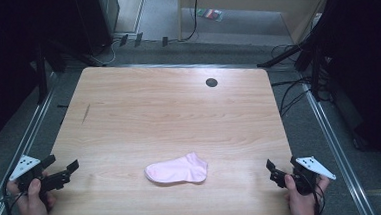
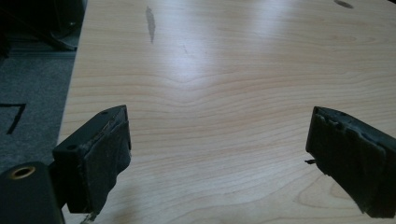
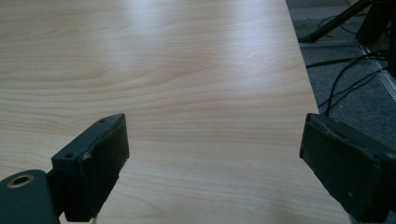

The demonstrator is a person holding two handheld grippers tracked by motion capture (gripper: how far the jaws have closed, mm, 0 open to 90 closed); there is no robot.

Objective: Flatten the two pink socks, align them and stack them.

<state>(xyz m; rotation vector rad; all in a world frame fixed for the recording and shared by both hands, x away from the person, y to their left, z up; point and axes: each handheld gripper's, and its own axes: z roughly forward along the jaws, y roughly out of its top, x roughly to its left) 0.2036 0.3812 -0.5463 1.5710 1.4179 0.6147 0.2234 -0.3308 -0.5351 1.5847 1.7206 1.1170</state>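
Lying between both released claws, the pink sock (image 1: 177, 169) is flanked by left gripper (image 1: 61, 167) and right gripper (image 1: 281, 167).

No legible text, no labels, no brand marks, no numbers, no signs anywhere in the three views.

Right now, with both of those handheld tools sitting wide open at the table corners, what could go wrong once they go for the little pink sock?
1. The small pink fabric sock lies flat on the smooth light wooden table, so open jaws may slide over it or pinch just one layer.
2. It rests near the table's front edge; a push could nudge it off.
3. The left tool and right tool start far apart on either side of it; closing in together, they might bump.
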